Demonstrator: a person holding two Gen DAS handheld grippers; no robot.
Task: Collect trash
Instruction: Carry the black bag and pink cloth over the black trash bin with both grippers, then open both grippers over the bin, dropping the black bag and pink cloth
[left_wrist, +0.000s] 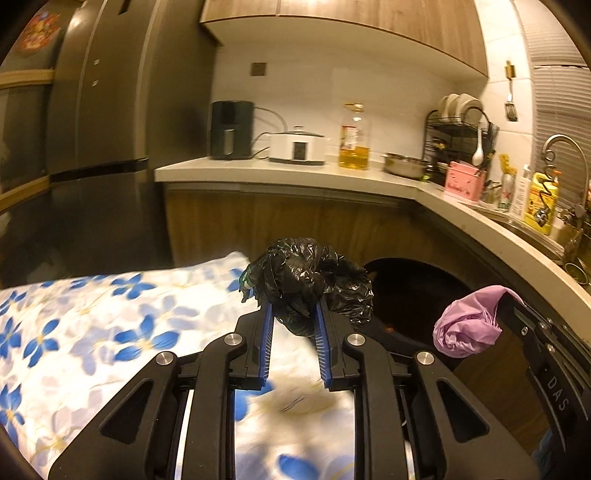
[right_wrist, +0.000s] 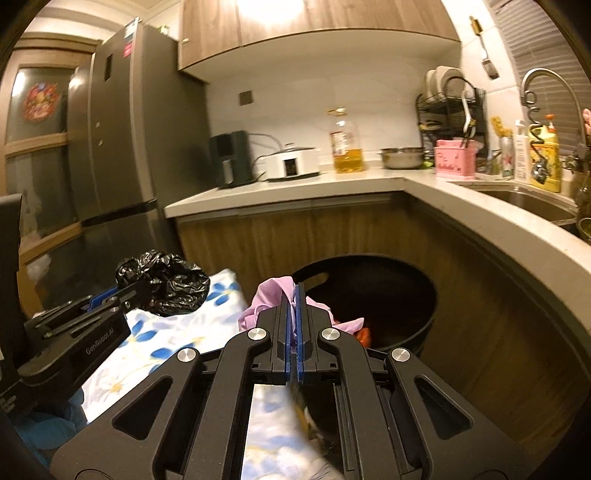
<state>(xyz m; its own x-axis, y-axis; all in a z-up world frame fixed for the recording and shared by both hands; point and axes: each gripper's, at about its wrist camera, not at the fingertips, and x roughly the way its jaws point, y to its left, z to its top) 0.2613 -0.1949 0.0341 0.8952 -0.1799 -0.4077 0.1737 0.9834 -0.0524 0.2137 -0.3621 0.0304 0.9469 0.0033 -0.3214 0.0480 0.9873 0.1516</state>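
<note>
Black bag (left_wrist: 310, 280) clamped in left hand-held gripper (left_wrist: 294, 317), pink wad (right_wrist: 269, 299) pinched in right hand-held gripper (right_wrist: 295, 314)

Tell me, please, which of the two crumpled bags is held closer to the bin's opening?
The pink bag in the right gripper; the black bag, in the left gripper, sits over the floral cloth, away from the bin.

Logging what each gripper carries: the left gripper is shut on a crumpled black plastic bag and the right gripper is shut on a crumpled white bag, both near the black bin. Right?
Not quite. The bag in the right gripper is pink, not white; the right wrist view shows it. The left gripper does grip the black plastic bag, near the black bin.
</note>
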